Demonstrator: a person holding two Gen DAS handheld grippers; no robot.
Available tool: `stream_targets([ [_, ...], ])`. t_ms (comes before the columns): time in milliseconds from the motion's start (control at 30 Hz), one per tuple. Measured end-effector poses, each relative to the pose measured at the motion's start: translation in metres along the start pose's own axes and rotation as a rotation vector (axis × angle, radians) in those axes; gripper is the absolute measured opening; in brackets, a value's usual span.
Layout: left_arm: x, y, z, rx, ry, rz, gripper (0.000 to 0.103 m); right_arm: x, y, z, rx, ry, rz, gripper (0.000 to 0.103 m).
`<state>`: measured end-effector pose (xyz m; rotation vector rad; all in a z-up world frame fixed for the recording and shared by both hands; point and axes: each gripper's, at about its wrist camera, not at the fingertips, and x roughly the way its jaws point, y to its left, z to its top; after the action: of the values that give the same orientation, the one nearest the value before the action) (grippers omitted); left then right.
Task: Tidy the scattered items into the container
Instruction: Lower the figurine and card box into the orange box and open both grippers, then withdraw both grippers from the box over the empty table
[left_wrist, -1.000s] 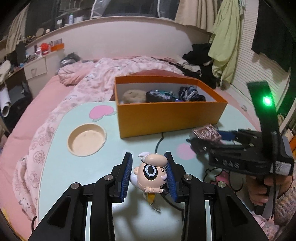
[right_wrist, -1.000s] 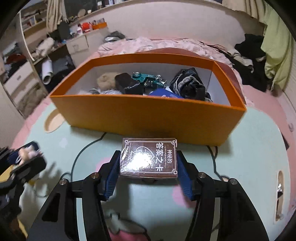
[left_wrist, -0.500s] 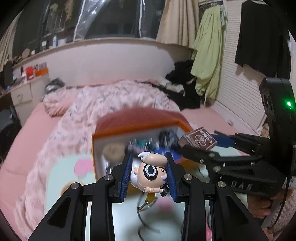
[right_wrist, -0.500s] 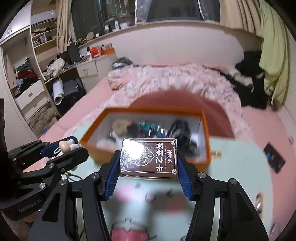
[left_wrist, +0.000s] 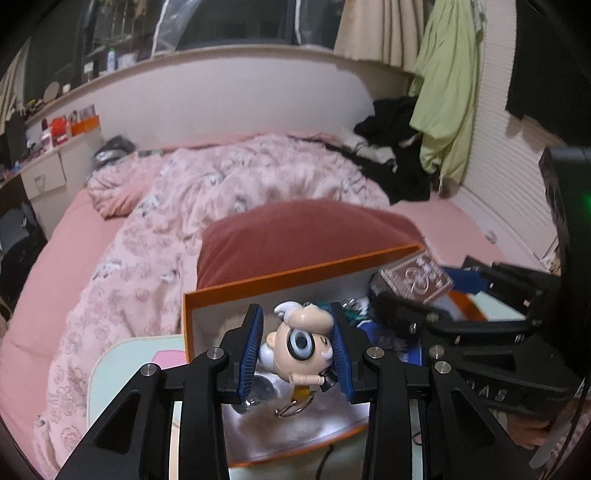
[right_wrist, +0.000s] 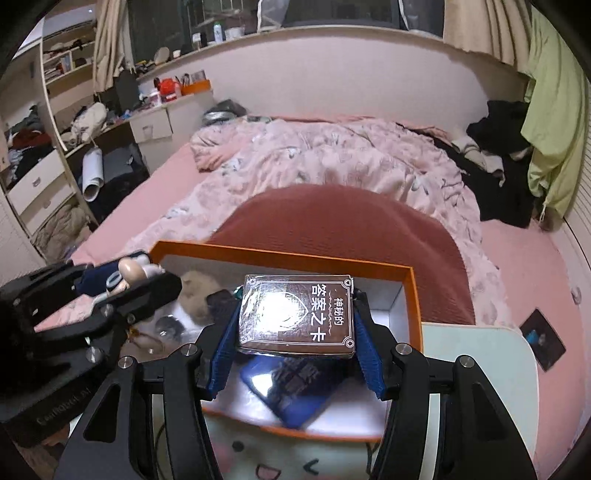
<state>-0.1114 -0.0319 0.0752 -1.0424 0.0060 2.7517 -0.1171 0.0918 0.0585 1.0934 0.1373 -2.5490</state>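
The left claw (left_wrist: 297, 347) grips a big-eyed toy figure (left_wrist: 301, 341), head toward twelve o'clock, above the orange box (left_wrist: 207, 295). The right claw (right_wrist: 295, 332) clamps a brown card box (right_wrist: 295, 317) lying flat, its long axis running nine to three, printed face up, over the orange box's (right_wrist: 413, 295) right half on the counter (right_wrist: 476, 354).

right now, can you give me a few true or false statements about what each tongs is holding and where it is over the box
1. The left tongs grip a small toy figure. True.
2. The right tongs are empty. False: they clamp a brown card box.
3. Both held things hang above the orange box. True.
4. The orange box is empty. False: a blue pouch and a fluffy ball lie inside.
5. The toy figure lies on the table. False: it is held in the air.
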Motion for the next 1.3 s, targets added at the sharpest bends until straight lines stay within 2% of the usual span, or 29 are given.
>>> stream_targets([
  [33, 0.001, 0.001, -0.001, -0.002, -0.004, 0.012, 0.058, 0.004, -0.001, 0.001, 0.002, 0.001, -0.013, 0.059],
  [67, 0.001, 0.004, -0.002, -0.012, -0.02, 0.025, 0.064, 0.008, -0.002, 0.001, 0.007, 0.001, -0.038, 0.06],
  [133, 0.0, 0.01, -0.003, -0.05, -0.046, 0.029, 0.084, 0.015, -0.005, 0.0, 0.023, 0.006, -0.082, 0.061],
  [200, 0.0, 0.016, -0.003, -0.096, -0.043, 0.002, 0.09, 0.02, -0.01, 0.0, 0.037, 0.026, -0.075, 0.066],
  [267, 0.002, 0.018, -0.003, -0.111, -0.028, -0.017, 0.09, 0.022, -0.013, -0.001, 0.048, 0.045, -0.052, 0.071],
  [600, -0.005, 0.016, -0.006, -0.1, -0.038, -0.002, 0.09, 0.018, -0.01, -0.004, 0.028, 0.048, -0.069, 0.071],
  [967, -0.037, 0.01, -0.011, -0.087, -0.081, -0.001, 0.09, -0.01, 0.002, -0.007, 0.006, -0.005, -0.074, 0.071],
  [1300, -0.066, -0.001, -0.03, -0.086, -0.095, -0.006, 0.09, -0.036, 0.01, -0.021, -0.016, -0.037, -0.072, 0.071],
])
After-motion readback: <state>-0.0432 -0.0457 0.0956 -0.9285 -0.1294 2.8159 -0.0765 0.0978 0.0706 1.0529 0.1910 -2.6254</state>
